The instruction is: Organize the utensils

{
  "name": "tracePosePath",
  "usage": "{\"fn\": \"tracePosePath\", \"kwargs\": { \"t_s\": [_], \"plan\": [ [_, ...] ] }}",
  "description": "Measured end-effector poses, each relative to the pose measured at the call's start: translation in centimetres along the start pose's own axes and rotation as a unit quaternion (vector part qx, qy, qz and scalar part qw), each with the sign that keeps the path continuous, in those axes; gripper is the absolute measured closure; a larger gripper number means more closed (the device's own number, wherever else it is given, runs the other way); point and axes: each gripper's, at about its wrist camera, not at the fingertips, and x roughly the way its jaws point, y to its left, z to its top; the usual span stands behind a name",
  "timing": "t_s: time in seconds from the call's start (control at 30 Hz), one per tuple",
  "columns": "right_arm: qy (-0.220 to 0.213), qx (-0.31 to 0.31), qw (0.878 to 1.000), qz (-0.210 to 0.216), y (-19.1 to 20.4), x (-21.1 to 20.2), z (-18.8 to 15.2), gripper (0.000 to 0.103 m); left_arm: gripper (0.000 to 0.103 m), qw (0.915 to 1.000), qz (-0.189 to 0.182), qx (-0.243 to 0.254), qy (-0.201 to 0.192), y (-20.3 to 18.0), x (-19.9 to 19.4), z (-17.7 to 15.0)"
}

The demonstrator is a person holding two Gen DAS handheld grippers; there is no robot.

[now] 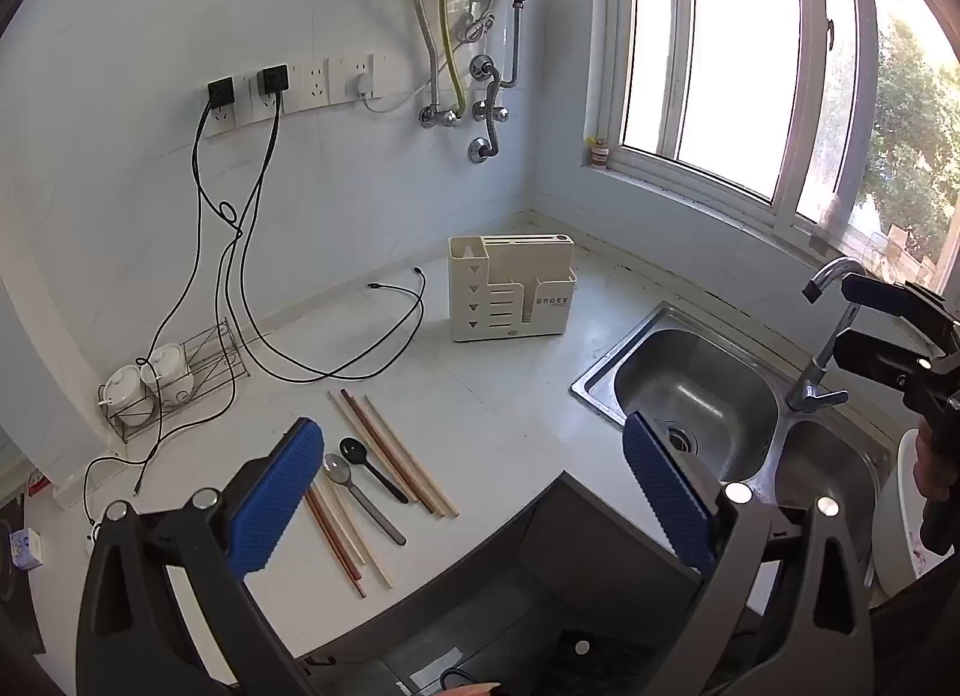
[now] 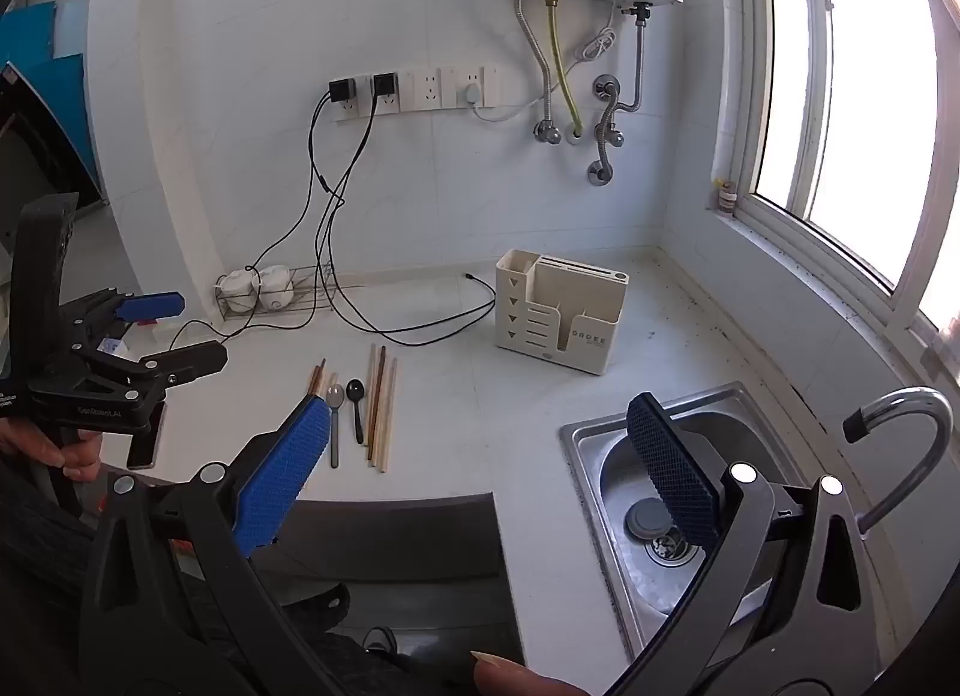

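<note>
You held both claws spread wide and empty: left gripper [image 1: 474, 492], right gripper [image 2: 498, 474]. Just beyond your left claw's left pad lay the spoons [image 1: 366, 486] among the chopsticks [image 1: 396, 450]; farther ahead stood the holder [image 1: 510, 288]. You'd have done best straddling one handle squarely, pads clear of neighbours, before clamping.

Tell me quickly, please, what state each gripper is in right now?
Left gripper: open, holding nothing, above the counter's edge.
Right gripper: open, holding nothing.
</note>
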Motion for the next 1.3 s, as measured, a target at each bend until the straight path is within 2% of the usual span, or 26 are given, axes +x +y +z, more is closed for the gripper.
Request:
{"fn": "tracePosePath", "kwargs": {
  "t_s": [0.3, 1.3],
  "plan": [
    [0.000, 0.007, 1.000, 0.009, 0.0, 0.0, 0.1, 0.008, 0.005, 1.0000, -0.007, -0.003, -0.002, 0.1, -0.2, 0.0],
    [-0.014, 0.010, 1.000, -0.002, -0.2, -1.0, -0.5, 0.008, 0.005, 0.9999, -0.002, 0.008, -0.008, -1.3, -1.0, 0.0]
  ]
}}
